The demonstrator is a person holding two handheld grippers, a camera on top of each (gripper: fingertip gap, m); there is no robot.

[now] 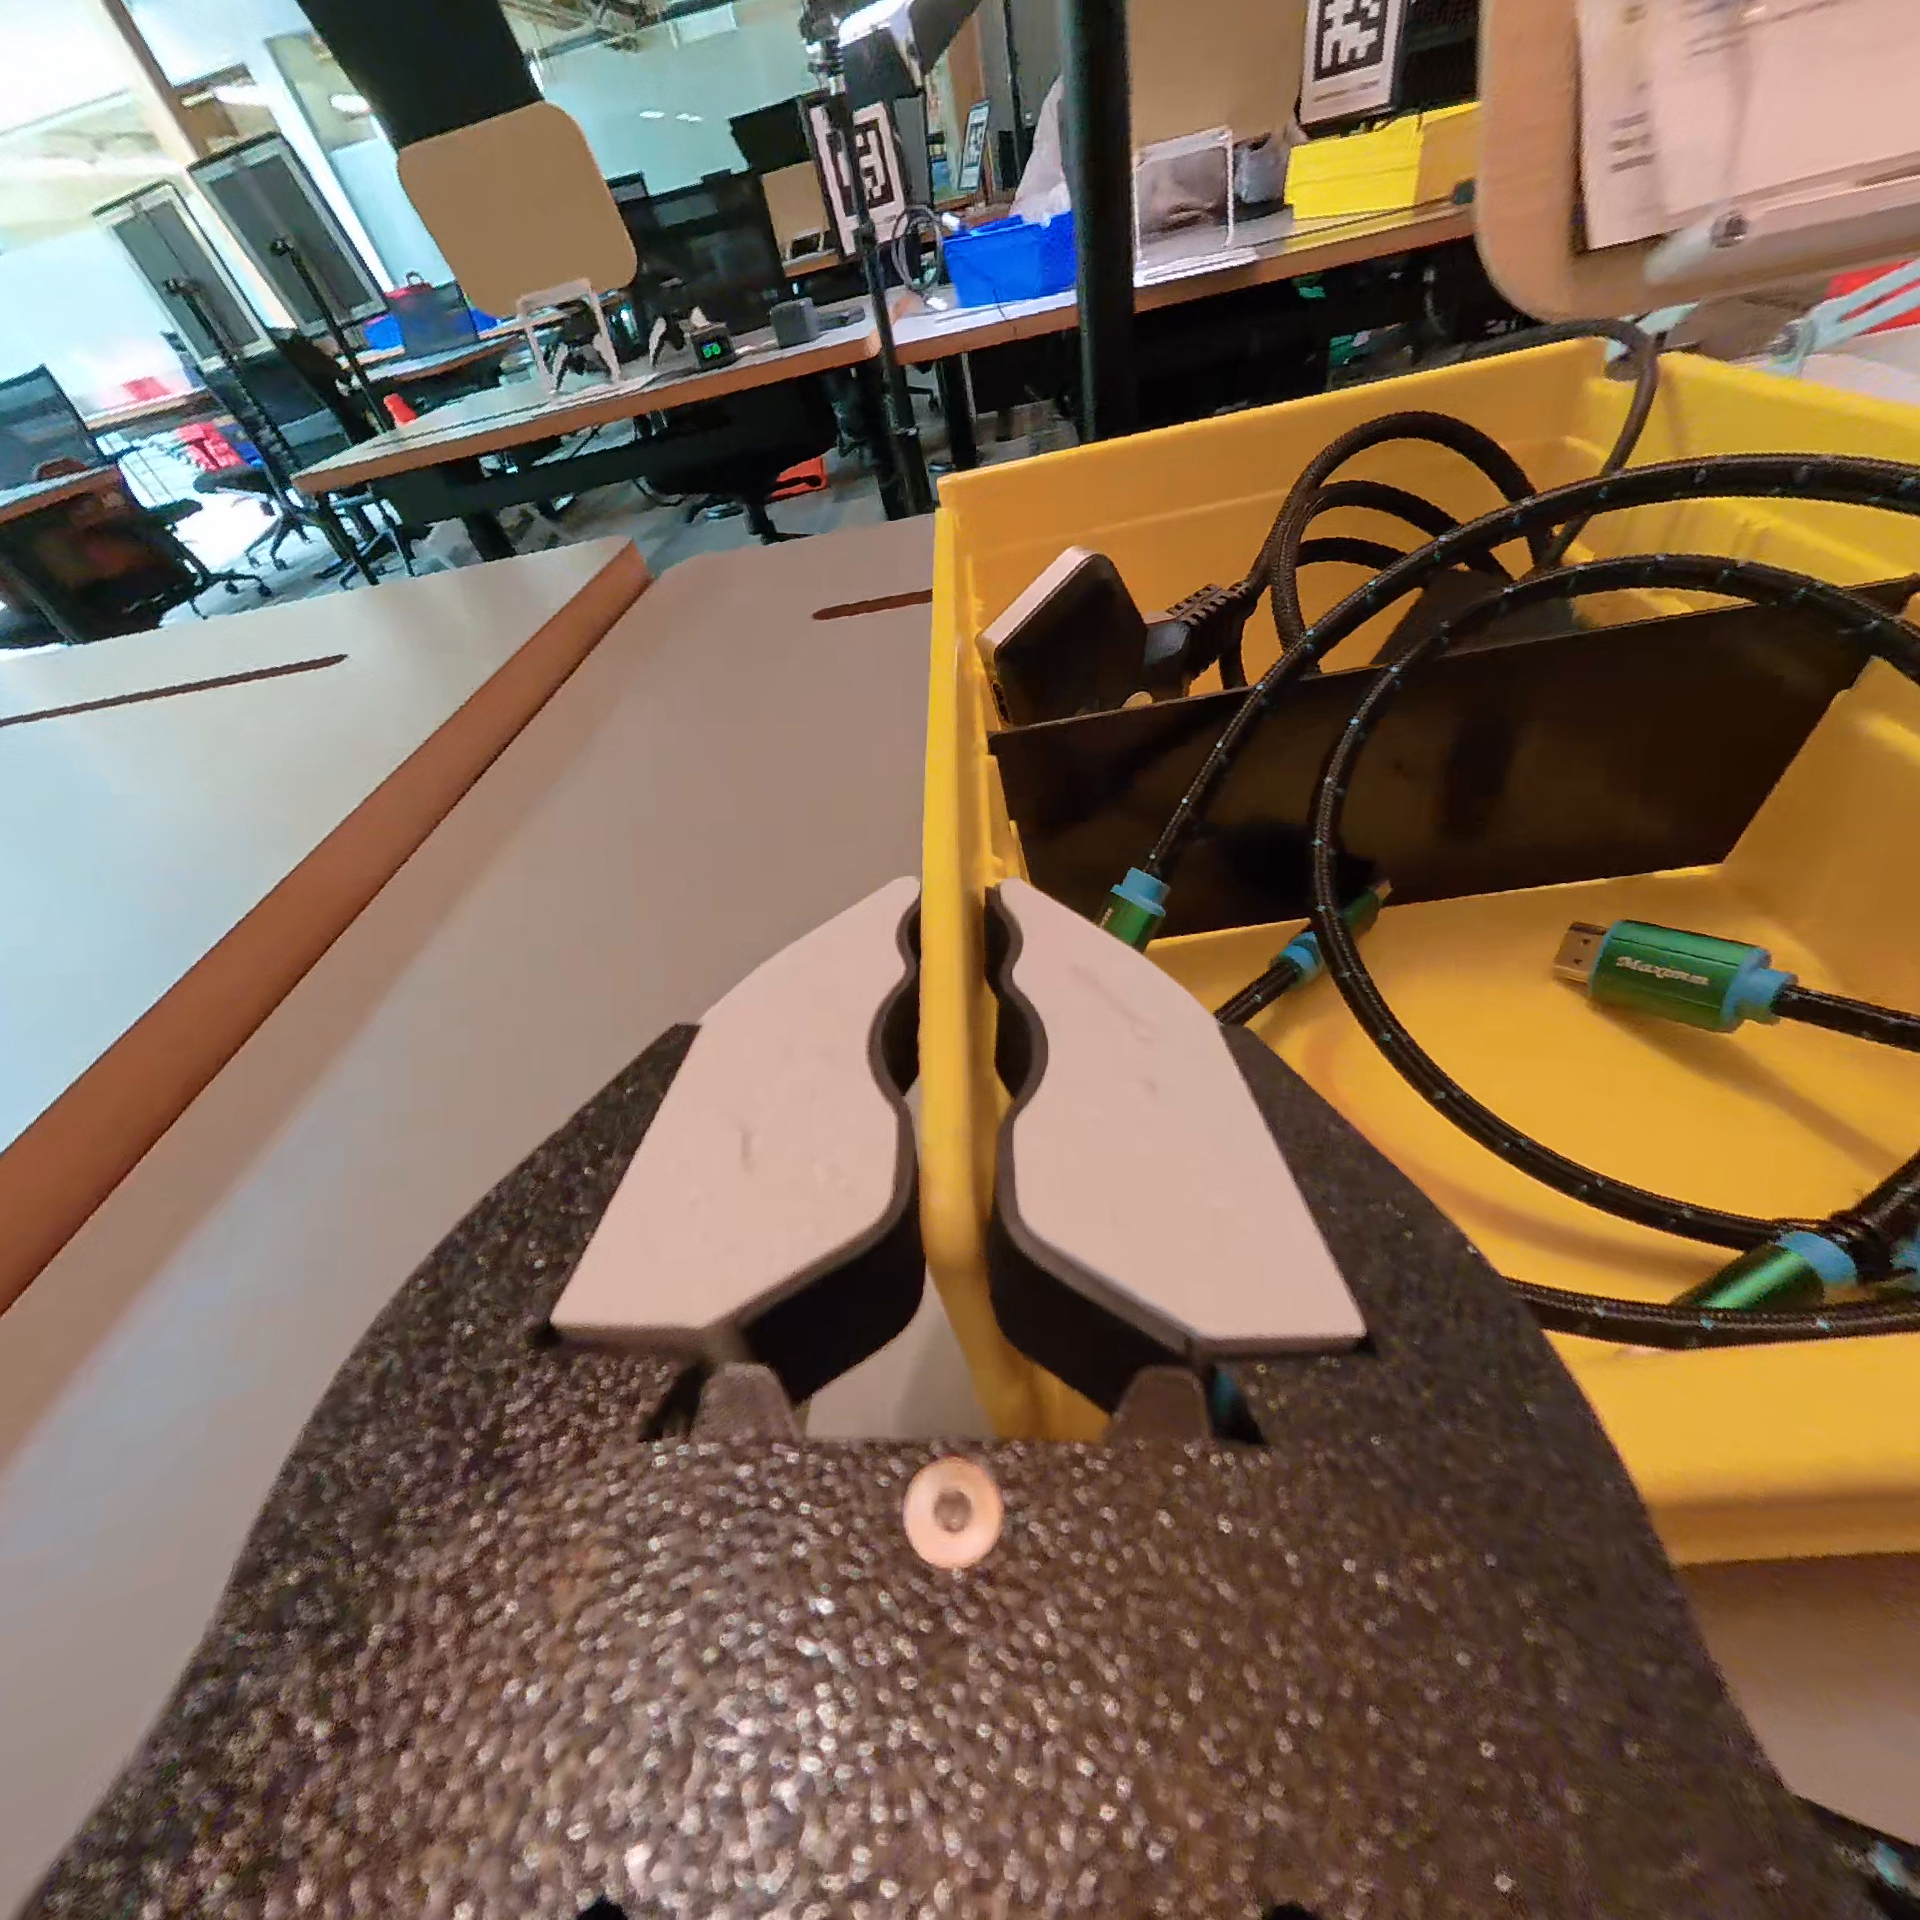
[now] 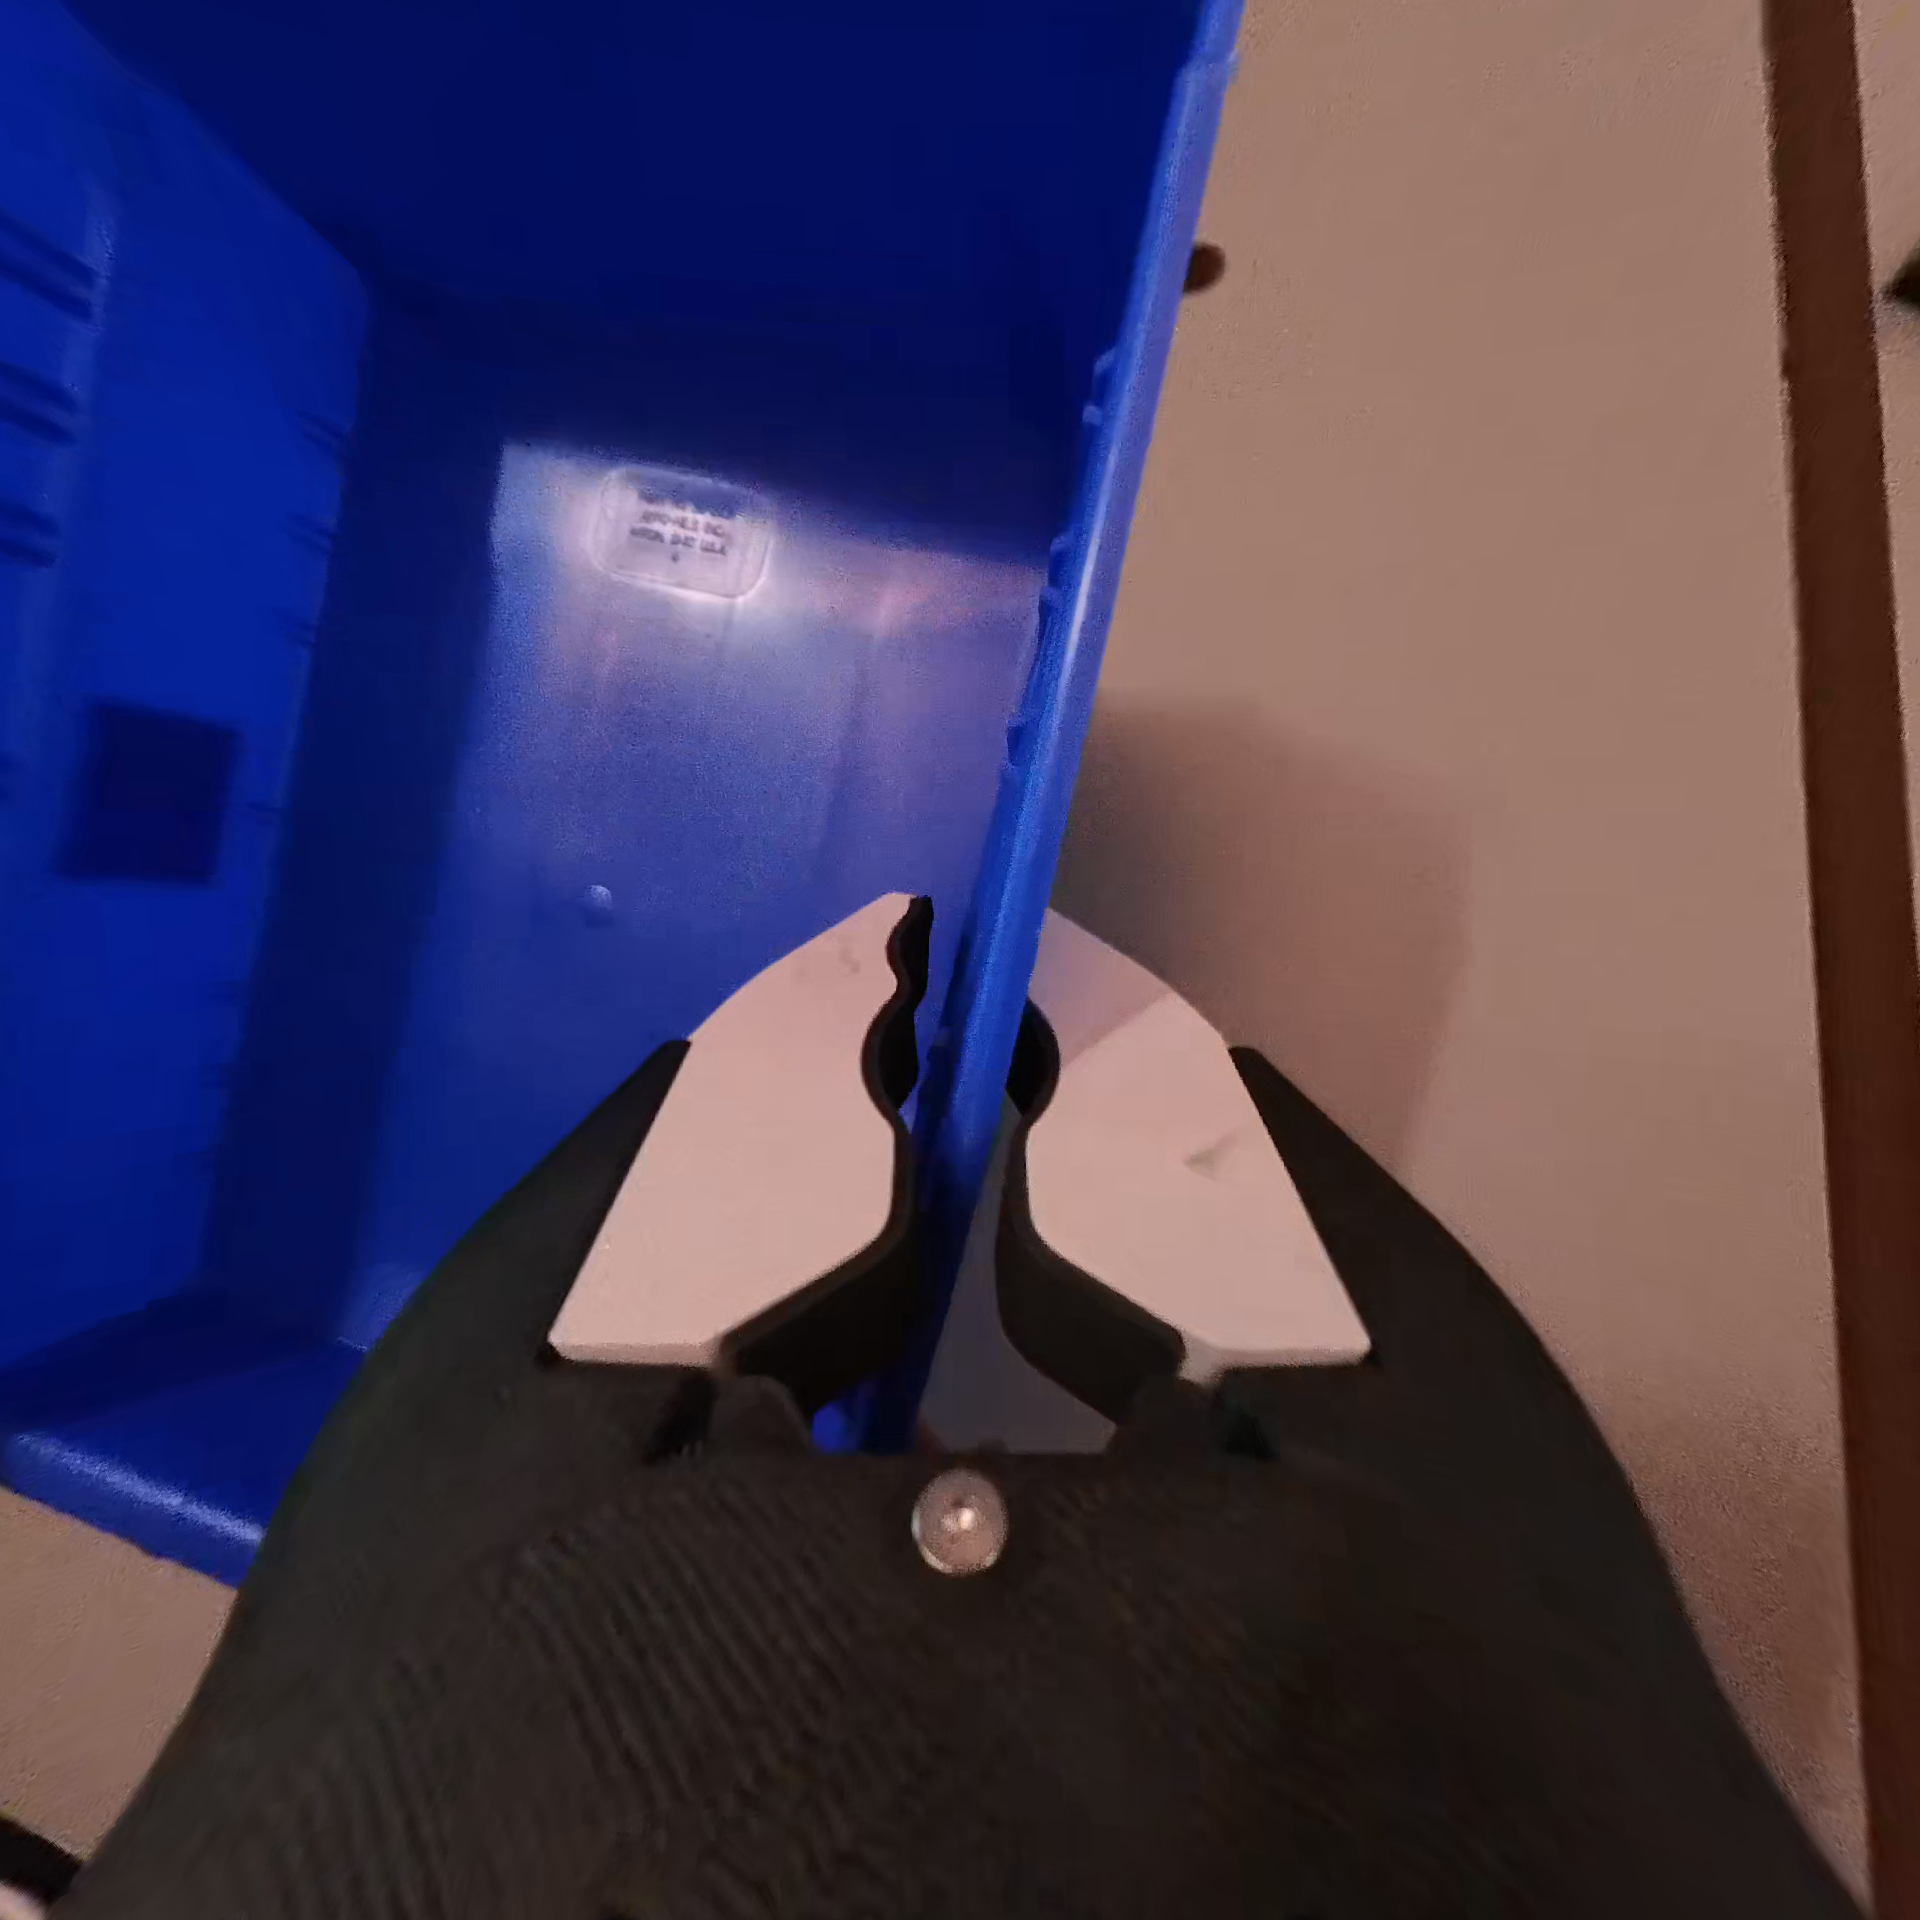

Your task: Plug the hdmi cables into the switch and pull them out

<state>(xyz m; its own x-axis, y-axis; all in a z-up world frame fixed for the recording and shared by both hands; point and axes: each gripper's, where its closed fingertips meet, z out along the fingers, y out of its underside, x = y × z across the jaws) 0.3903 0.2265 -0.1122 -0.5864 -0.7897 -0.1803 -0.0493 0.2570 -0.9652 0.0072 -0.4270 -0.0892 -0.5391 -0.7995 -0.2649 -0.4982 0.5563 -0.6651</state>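
While hdmi cables (image 1: 1475, 831) lie coiled in yellow bin (image 1: 1455, 1455), switch (image 1: 1060, 634) in rear compartment, no plugging begun — left gripper (image 1: 951, 1049) fingers pinch yellow wall, right gripper (image 2: 961, 1049) fingers pinch blue bin (image 2: 1039, 831) wall on bench (image 1: 520, 1039). Next, likely: release walls, grasp green plug (image 1: 1662, 971).

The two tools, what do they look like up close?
Each tool, left and right, has two pale grey fingers with wavy black inner pads, set in a black, rough-textured printed body with one silver screw in the middle. No cables or sleeves show.
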